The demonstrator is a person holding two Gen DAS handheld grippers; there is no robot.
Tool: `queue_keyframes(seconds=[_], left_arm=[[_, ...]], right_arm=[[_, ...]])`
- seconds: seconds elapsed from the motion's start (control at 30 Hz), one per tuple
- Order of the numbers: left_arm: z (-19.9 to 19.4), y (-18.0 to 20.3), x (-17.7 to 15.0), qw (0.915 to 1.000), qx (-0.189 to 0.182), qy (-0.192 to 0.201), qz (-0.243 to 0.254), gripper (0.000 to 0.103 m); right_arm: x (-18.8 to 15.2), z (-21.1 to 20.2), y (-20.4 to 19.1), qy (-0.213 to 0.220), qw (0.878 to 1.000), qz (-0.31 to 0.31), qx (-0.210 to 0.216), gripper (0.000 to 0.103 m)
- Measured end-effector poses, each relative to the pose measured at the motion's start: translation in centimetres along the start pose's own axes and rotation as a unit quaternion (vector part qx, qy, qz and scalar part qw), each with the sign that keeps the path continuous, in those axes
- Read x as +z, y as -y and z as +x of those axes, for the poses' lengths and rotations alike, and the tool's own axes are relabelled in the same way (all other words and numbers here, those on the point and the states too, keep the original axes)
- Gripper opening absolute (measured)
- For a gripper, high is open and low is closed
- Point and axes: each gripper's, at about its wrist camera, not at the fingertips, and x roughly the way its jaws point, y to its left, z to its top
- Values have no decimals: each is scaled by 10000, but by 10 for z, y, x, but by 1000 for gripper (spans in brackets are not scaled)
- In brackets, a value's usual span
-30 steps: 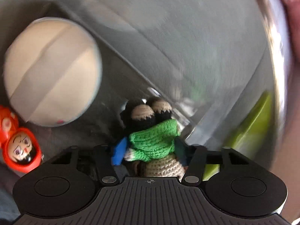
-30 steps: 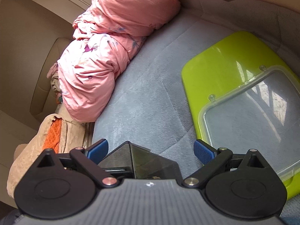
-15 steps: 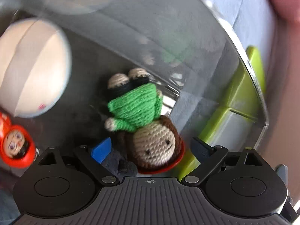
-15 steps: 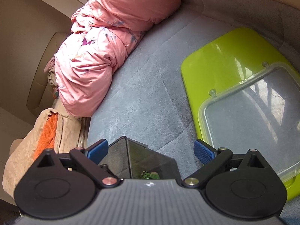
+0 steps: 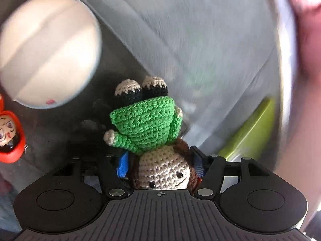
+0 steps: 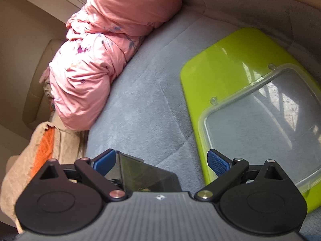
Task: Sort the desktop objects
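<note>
A crocheted doll (image 5: pixel 148 128) with a green top, black legs and brown hair lies upside down inside a dark see-through box (image 5: pixel 210 40). My left gripper (image 5: pixel 160 162) reaches into the box and its blue pads sit against both sides of the doll's head (image 5: pixel 164 170). A white round ball (image 5: pixel 46 54) and a red-hooded figurine (image 5: pixel 10 138) lie in the box to the left. My right gripper (image 6: pixel 160 160) is open and empty, above a corner of the dark box (image 6: pixel 144 176).
A lime green tray (image 6: pixel 230 66) lies on the grey blanket (image 6: pixel 150 104) with a clear plastic lid (image 6: pixel 260 124) on it. A pink quilt (image 6: pixel 104 46) is bundled at the back left. A tan and orange cloth (image 6: pixel 40 156) hangs at the left.
My left gripper was shut on the doll's body, then open with the doll lying free. Now its pads have closed in on the doll's head. The right gripper shifted slightly, still open.
</note>
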Motion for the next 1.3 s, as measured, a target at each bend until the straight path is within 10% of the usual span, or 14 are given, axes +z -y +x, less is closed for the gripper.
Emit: queue_keyframes(seconds=[0.27,0.63,0.73,0.93,1.07,1.17,1.3], left_arm=[[9,-33,-17,9936,-784,-165,-794,84],[-65,-95,-10,9796,-1203,-817,1387,103],[-81,-71,-43,9549,-1079,-486,2725,103],[-70,-40,-124,8744,-970,-463,4732,103],[-82,-60,-153,8601,-913,-221,5014,103],[-99,-81,-152,8627,-857,249,4978,103],[-136,-87,-126,8917,-820,564,4415,103]], right_arm=[[-7,5,-11,-127,9997,-201,52,99],[-12,-14,-1,114,9998,191,-3,99],[-27,-34,2,243,9990,368,-63,99],[-54,-105,17,902,9925,753,-328,99],[-73,-137,14,888,9901,925,-576,99],[-88,-144,-7,712,9921,469,-923,99],[-95,-144,-17,681,9920,325,-1014,100]])
